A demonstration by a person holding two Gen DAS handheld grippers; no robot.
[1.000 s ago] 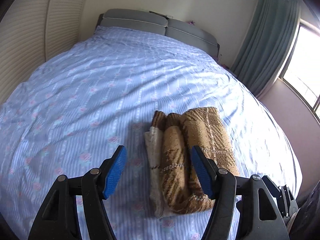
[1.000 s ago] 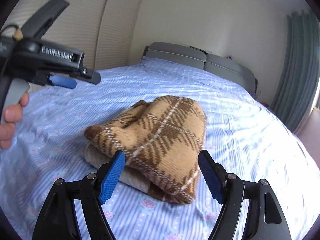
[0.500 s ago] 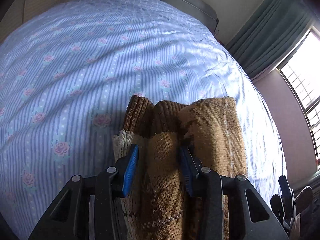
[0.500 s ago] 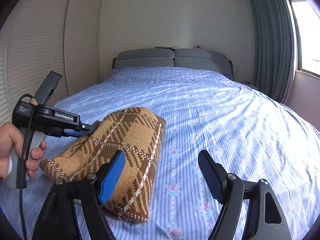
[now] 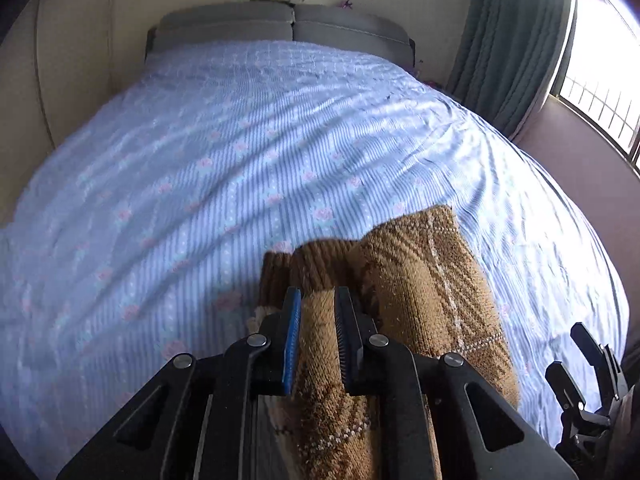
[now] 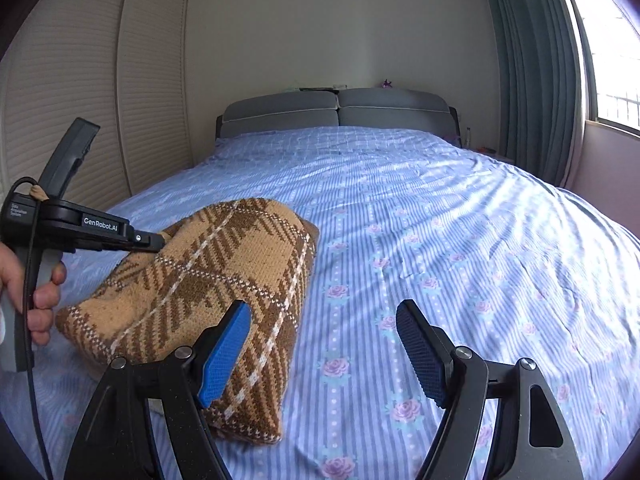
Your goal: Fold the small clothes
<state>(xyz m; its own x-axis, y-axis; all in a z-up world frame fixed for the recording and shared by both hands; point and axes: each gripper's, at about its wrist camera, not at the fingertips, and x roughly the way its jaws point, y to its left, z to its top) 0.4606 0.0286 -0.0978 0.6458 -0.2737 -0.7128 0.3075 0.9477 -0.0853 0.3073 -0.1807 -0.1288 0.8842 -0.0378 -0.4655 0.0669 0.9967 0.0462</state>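
Gripping a roll of the folded brown plaid sweater (image 5: 424, 292), my left gripper (image 5: 317, 320) has its two blue-padded fingers (image 5: 292, 332) pinched close together, with a thick knitted fold squeezed between them. The rest of the sweater bulges out to the right of that gripper, and a ribbed cuff pokes up just past the fingertips. In the right wrist view the same sweater (image 6: 208, 292) lies as a plump bundle on the blue striped bedsheet (image 6: 440, 240), near the foot of the bed and toward its left side. My left gripper (image 6: 154, 242) reaches into it from the left, its tip buried in the upper edge of the knit, with my left hand (image 6: 28, 292) wrapped around the handle.

My right gripper (image 6: 324, 344) hangs spread wide, holding nothing. Its left finger overlaps the near right edge of the sweater in the view, though I cannot tell whether it touches the knit; its right finger stands over bare sheet, well apart from the bundle. A grey headboard (image 6: 336, 112) stands at the far end of the bed.
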